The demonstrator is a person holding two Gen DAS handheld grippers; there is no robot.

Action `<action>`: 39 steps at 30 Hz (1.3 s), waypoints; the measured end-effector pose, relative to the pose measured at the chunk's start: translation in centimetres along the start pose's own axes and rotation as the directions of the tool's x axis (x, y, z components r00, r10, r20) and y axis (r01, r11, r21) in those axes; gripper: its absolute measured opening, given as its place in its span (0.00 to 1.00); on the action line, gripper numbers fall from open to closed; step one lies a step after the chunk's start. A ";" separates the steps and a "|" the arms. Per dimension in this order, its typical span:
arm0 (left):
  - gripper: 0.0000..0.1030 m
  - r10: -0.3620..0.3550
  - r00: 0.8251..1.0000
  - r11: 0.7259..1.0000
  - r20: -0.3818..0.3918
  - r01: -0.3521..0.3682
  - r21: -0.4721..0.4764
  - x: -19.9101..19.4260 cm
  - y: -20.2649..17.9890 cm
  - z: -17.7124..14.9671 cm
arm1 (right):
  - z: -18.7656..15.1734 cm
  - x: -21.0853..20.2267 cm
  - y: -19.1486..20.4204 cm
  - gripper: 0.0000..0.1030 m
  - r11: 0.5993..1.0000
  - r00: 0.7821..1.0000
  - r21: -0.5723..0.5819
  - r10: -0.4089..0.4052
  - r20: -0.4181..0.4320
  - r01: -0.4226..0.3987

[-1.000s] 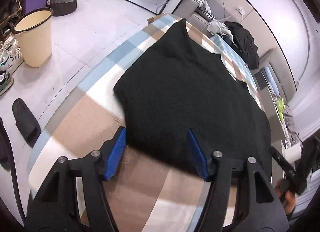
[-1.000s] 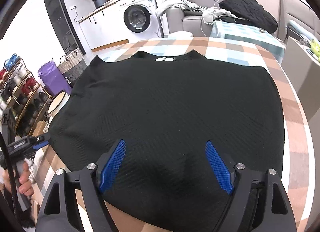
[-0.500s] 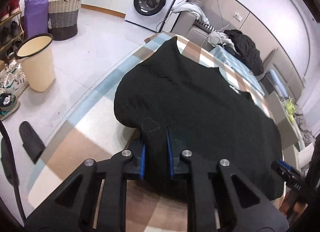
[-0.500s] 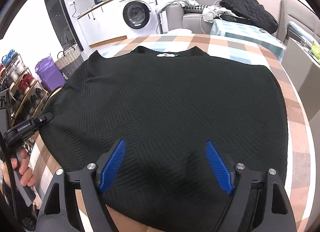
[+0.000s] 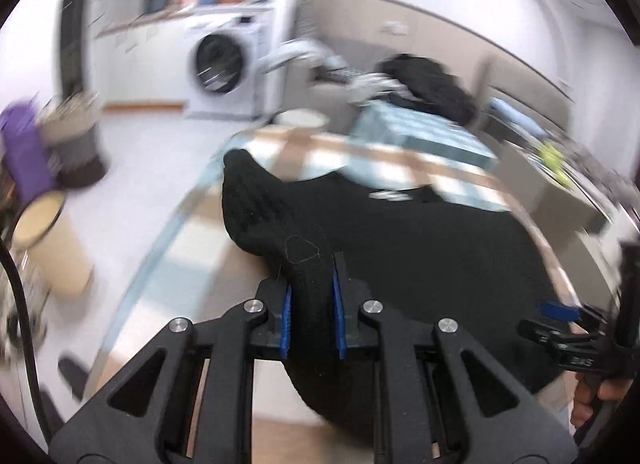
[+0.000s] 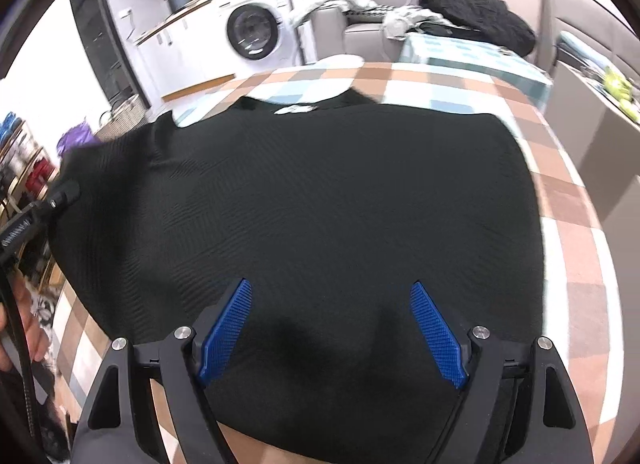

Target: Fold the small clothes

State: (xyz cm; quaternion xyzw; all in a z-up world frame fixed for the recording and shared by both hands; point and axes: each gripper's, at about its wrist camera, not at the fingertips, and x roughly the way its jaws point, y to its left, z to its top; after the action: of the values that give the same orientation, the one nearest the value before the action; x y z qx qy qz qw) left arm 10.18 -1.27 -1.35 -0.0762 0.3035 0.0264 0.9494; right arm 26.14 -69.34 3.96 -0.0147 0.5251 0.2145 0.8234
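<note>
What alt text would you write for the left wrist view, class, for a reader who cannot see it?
The left gripper with blue pads is shut on a bunched edge of the black knitted sweater, lifting it off the checked brown, white and blue tablecloth. Behind, blurred, stand a white washing machine and a cream bin.

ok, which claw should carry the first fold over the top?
Left. The left claw is already shut on the top's edge, lifted off the table. The right claw is open over its middle, gripping nothing.
</note>
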 end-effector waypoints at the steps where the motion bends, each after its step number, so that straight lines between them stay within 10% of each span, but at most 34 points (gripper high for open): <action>1: 0.12 -0.035 0.999 0.999 0.002 0.035 0.033 0.1 -1.4 0.2 | 0.0 -0.3 -0.5 0.81 1.000 1.000 0.011 -0.009 0.005 0.009; 5: 0.12 -0.246 0.967 0.947 -0.061 0.254 0.198 1.2 -9.2 -0.6 | -0.2 -1.7 -3.1 0.81 0.996 0.998 0.065 -0.062 0.026 0.060; 10: 0.14 -0.425 0.863 0.861 -0.273 0.479 0.172 4.1 -13.4 -4.2 | -0.6 -2.9 -6.2 0.81 0.983 0.992 0.138 -0.123 0.030 0.117; 12: 0.29 -0.474 0.818 0.837 -0.326 0.534 0.123 4.3 -13.0 -5.4 | -0.7 -3.3 -6.9 0.81 0.979 0.990 0.155 -0.139 0.030 0.133; 14: 0.49 -0.489 0.810 0.833 -0.323 0.544 0.102 3.5 -12.1 -5.8 | -0.7 -3.7 -7.7 0.81 0.977 0.991 0.173 -0.132 0.036 0.124; 25: 0.64 -0.311 0.928 0.947 -0.203 0.322 0.020 2.9 -4.0 -3.6 | 1.8 0.4 -4.1 0.70 0.953 0.969 0.177 0.247 0.010 -0.245; 28: 0.64 -0.278 0.938 0.960 -0.206 0.280 -0.023 3.5 -2.1 -3.6 | 2.0 3.3 -2.8 0.57 0.944 0.957 0.192 0.283 -0.058 -0.267; 32: 0.64 -0.251 0.947 0.968 -0.200 0.247 -0.049 3.6 0.0 -3.6 | 1.8 4.3 -1.8 0.08 0.954 0.963 0.178 0.257 -0.076 -0.241; 39: 0.64 -0.263 0.946 0.965 -0.190 0.262 -0.031 4.6 -0.1 -2.4 | 2.4 -3.8 -1.2 0.06 0.948 0.956 0.121 0.292 0.034 -0.294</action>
State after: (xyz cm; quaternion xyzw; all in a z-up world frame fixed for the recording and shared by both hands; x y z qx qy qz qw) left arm 12.57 -1.71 -5.98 -0.1208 0.3810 -0.1070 0.9104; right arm 27.32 -71.15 8.08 0.1164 0.5274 0.3012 0.7859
